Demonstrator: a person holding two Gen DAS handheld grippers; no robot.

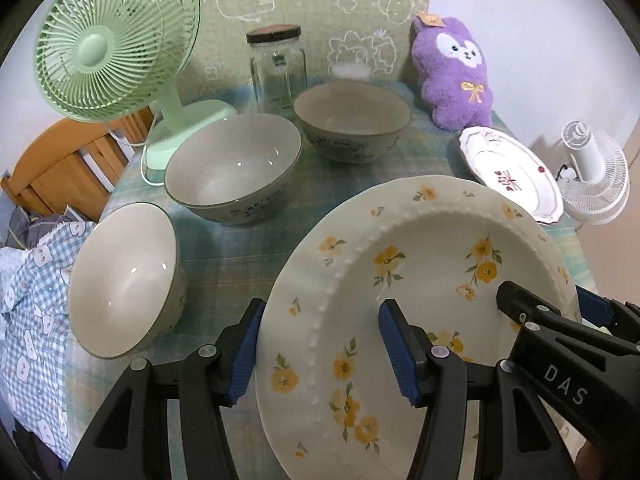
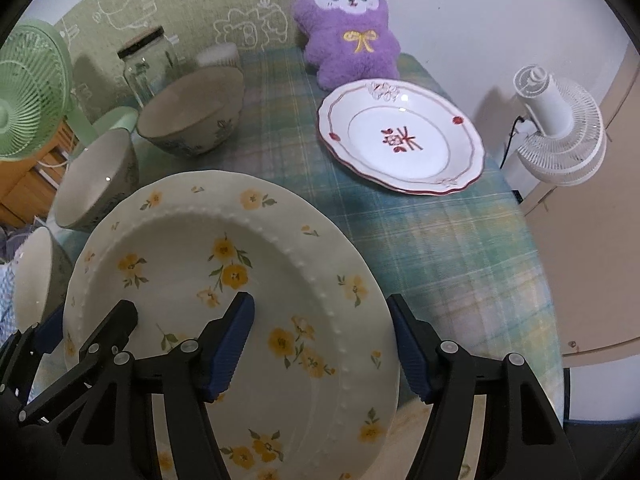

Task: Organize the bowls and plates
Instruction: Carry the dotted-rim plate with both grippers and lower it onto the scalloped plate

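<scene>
Checked blue-green cloth covers the surface (image 2: 460,264) ahead of both my claws. My left claw (image 1: 320,354) and right claw (image 2: 324,350) each straddle an edge of the yellow-flowered plate (image 2: 192,264), jaws spread wide on either side of its rim. Three bowls (image 1: 234,168) sit left of it; a red-trimmed plate (image 2: 400,140) lies ahead right.

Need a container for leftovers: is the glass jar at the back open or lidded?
Lidded. The glass jar carries a dark, cork-topped lid on its mouth; it looks empty inside.
</scene>
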